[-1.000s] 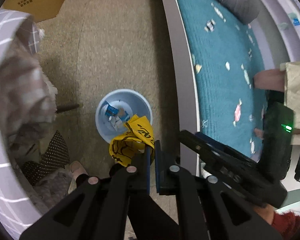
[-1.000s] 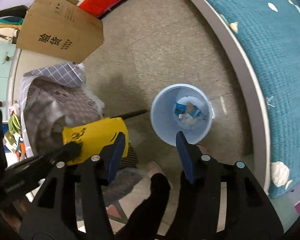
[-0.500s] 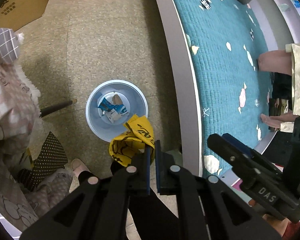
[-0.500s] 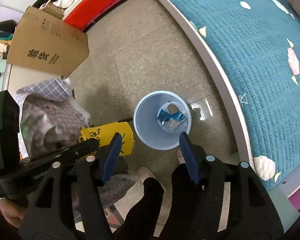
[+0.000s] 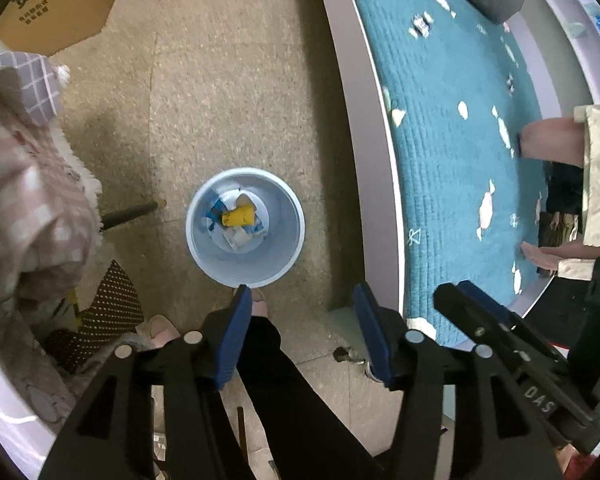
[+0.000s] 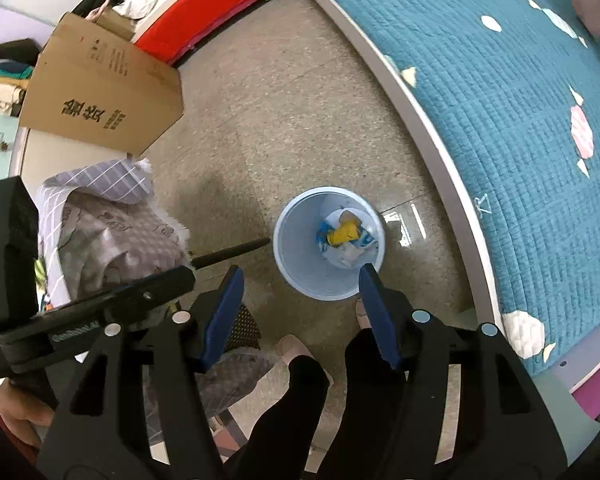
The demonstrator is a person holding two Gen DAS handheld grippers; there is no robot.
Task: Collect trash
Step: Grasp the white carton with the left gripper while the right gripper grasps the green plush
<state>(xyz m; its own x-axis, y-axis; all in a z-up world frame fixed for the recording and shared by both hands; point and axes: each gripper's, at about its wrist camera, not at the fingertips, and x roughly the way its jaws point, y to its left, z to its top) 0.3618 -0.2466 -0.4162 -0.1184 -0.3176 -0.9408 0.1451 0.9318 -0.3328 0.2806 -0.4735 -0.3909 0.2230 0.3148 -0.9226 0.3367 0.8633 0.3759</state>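
- Our left tongs [image 5: 300, 296] are opening, nothing between the blue pads, pointing steeply down at the floor.
- Our right tongs [image 6: 300, 280] hang released and empty, just beside the left ones.
- Below both tongs stands the bin [image 5: 204, 256], near the bed [image 5: 460, 160].
- Inside it, well clear of the tongs, the yellow wrapper [image 5: 239, 216] lies on blue and white scraps [image 5: 236, 238].
- Our legs [image 5: 284, 380] show under the tongs.
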